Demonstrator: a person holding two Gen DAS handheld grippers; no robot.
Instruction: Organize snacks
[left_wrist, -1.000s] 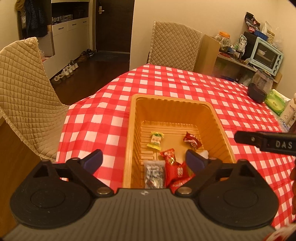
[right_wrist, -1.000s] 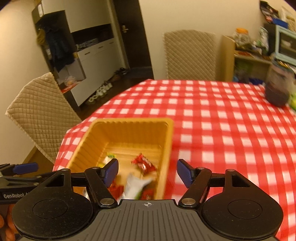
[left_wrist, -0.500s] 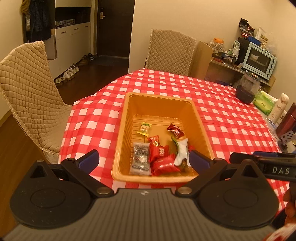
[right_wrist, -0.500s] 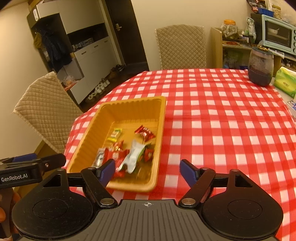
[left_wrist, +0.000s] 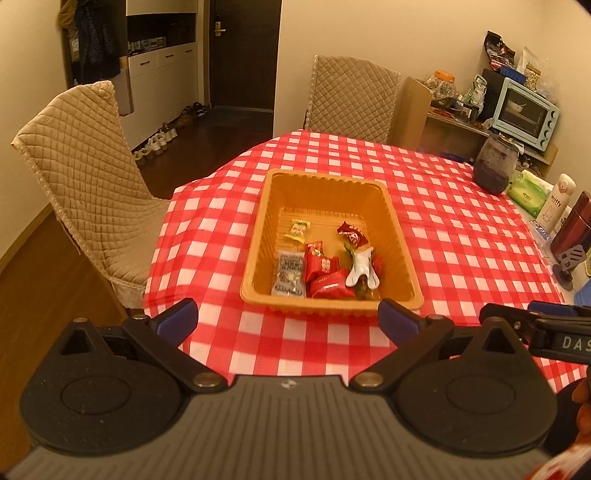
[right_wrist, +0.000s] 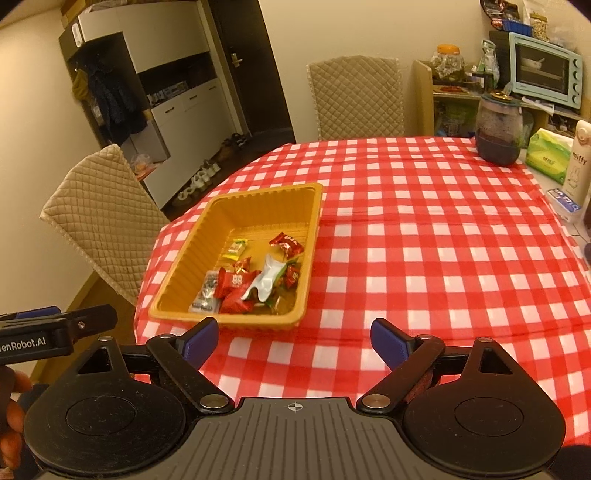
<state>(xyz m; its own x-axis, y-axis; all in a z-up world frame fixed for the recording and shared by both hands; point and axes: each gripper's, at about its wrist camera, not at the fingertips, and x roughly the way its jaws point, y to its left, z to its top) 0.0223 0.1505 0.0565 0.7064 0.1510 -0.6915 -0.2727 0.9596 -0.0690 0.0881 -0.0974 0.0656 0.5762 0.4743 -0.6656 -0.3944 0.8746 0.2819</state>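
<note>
An orange plastic tray (left_wrist: 400, 236) (right_wrist: 177, 295) rests on the red-and-white checked tablecloth (left_wrist: 461, 236) (right_wrist: 424, 240). Several wrapped snacks lie inside: red packets (left_wrist: 321, 267) (right_wrist: 234, 286), a grey packet (left_wrist: 290, 271), a yellow-green candy (left_wrist: 297, 229) (right_wrist: 236, 249) and a white wrapper (left_wrist: 360, 267) (right_wrist: 266, 280). My left gripper (left_wrist: 288, 319) is open over the cloth just in front of the tray, nothing between its fingers. My right gripper (right_wrist: 291, 338) hovers near the tray's front right corner; its jaws are opening and hold nothing.
Two quilted beige chairs (left_wrist: 85, 177) (right_wrist: 356, 96) stand at the left and far sides. A dark jar (right_wrist: 498, 129), green tissue pack (right_wrist: 548, 155), white bottle (right_wrist: 578, 162) and maroon flask (left_wrist: 570, 227) crowd the right edge. A shelf with a toaster oven (right_wrist: 543, 74) stands behind.
Both grippers pulled back and up from the tray; its whole outline now shows ahead of them. The right jaws spread wider. A white wrapper now lies among the snacks.
</note>
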